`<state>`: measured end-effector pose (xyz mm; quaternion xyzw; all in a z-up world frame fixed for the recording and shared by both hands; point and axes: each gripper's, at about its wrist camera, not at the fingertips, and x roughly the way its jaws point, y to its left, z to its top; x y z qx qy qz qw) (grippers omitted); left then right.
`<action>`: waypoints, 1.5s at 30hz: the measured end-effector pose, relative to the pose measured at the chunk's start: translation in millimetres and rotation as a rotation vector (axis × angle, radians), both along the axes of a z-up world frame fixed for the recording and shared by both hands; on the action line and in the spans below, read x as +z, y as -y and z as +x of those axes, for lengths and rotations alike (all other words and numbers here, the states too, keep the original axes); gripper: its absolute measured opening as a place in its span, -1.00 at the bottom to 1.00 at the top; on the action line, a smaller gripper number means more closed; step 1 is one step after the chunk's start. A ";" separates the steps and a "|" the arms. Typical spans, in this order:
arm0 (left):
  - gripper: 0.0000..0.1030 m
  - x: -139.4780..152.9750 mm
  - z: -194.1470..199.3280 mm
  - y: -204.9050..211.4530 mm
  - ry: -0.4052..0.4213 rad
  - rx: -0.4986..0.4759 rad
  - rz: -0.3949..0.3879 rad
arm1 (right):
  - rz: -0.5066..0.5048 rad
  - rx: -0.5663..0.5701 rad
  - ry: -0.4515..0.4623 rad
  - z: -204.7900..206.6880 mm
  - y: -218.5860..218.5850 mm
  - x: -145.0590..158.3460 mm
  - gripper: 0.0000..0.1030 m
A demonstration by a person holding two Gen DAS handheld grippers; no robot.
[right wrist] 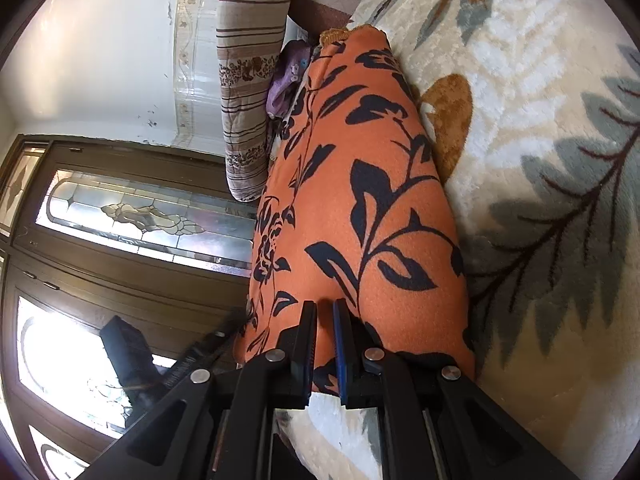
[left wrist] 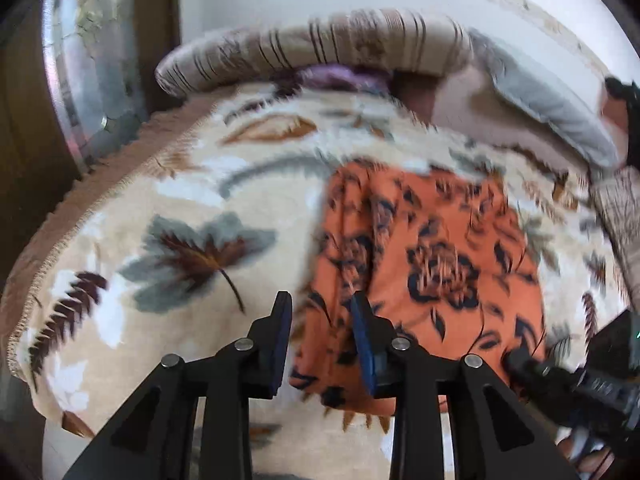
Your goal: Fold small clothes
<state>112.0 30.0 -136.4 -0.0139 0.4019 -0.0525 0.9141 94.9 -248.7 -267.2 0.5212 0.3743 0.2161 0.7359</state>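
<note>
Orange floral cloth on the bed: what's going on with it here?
A person with two handheld grippers is folding an orange floral garment on a leaf-patterned blanket. The right gripper has its fingers nearly closed on the cloth's near edge. The left gripper is open above the cloth's left edge, gripping nothing.

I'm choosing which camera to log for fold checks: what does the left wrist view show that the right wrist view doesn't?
Only the left wrist view shows the orange floral garment lying flat as a whole on the leaf-print blanket, the blanket's brown fringed edge, a grey cushion, and the open left gripper above the garment's near edge.

Only the right wrist view shows the stained-glass door, the white wall, and the right gripper, jaws nearly closed at the cloth's edge.

Both show the garment, blanket, striped pillow and purple cloth.
</note>
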 end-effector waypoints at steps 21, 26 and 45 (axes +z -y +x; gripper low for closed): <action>0.54 -47.9 31.9 15.1 -0.005 -0.079 0.003 | -0.055 0.020 0.011 -1.8 -2.6 6.6 -0.82; 0.54 -49.0 33.9 18.4 -0.002 -0.080 0.022 | -0.101 0.040 0.063 4.3 5.6 42.1 -0.71; 0.91 -68.2 40.5 8.6 -0.089 -0.039 -0.079 | -0.463 -0.046 -0.214 203.2 11.6 40.7 -0.74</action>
